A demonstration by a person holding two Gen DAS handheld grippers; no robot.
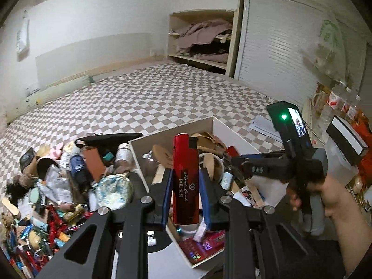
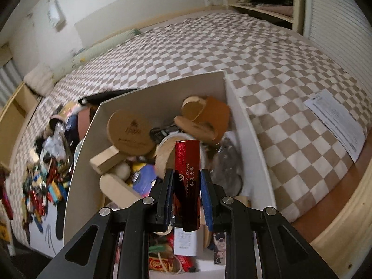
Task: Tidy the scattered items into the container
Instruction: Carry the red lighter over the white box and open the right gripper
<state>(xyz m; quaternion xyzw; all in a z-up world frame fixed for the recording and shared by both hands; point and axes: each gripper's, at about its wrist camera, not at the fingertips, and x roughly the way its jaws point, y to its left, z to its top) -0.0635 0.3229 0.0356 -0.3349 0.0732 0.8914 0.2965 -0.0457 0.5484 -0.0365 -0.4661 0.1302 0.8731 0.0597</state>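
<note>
My left gripper is shut on a red lighter with a black cap, held upright above the near edge of the white box. In the right wrist view my right gripper is shut on a similar red lighter, hanging over the box. That box holds round cardboard lids, wooden blocks and several small items. A hand holds the right gripper over the box's right side in the left wrist view; what is between its fingers is hidden there. Scattered items lie heaped left of the box.
The box and the heap rest on a checkered bedspread. A printed sheet of paper lies near the bed's right edge. An open wardrobe stands at the far side, and bottles and boxes crowd the right.
</note>
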